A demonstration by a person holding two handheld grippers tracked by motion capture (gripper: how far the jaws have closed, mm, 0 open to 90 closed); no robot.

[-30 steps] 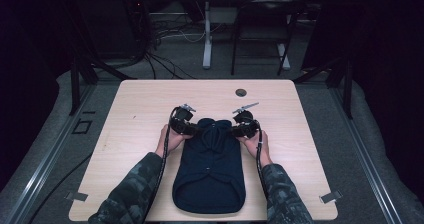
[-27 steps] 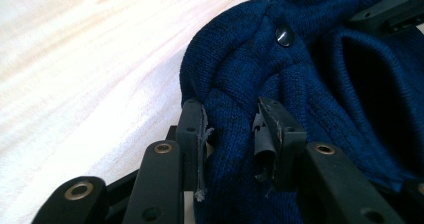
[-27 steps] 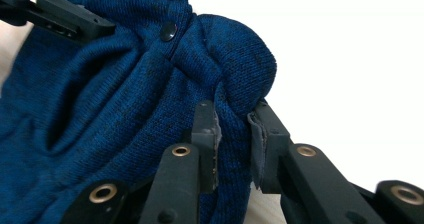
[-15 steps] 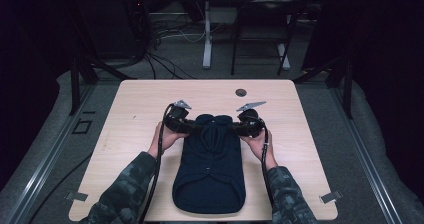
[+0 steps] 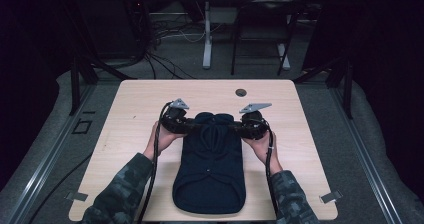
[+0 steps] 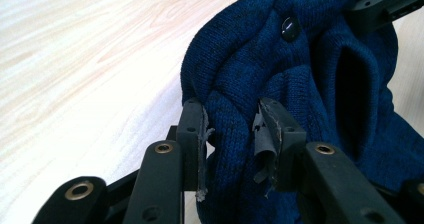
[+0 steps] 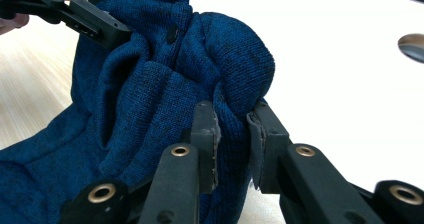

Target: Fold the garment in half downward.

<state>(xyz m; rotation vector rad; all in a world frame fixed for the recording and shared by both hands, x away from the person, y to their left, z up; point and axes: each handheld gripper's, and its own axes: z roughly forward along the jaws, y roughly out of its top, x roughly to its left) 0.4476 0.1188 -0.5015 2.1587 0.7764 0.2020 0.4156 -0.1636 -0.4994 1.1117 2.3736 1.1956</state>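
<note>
While the fingers (image 6: 192, 129) of the left gripper (image 6: 231, 134) press a fold of the dark blue knitted garment (image 5: 210, 164) between them, the fingers (image 7: 205, 134) of the right gripper (image 7: 232, 136) clamp another fold of the same knit. Each grip sits at one side of the garment's bunched far end, which is raised off the counter (image 5: 135, 104). A small dark button (image 6: 289, 27) shows on the knit near the left grip. Outward, the rest of the garment lies flat on the counter toward the person, between the two camouflage sleeves (image 5: 120, 189). A small round dark hole (image 5: 241, 92) sits in the counter well beyond the grippers.
</note>
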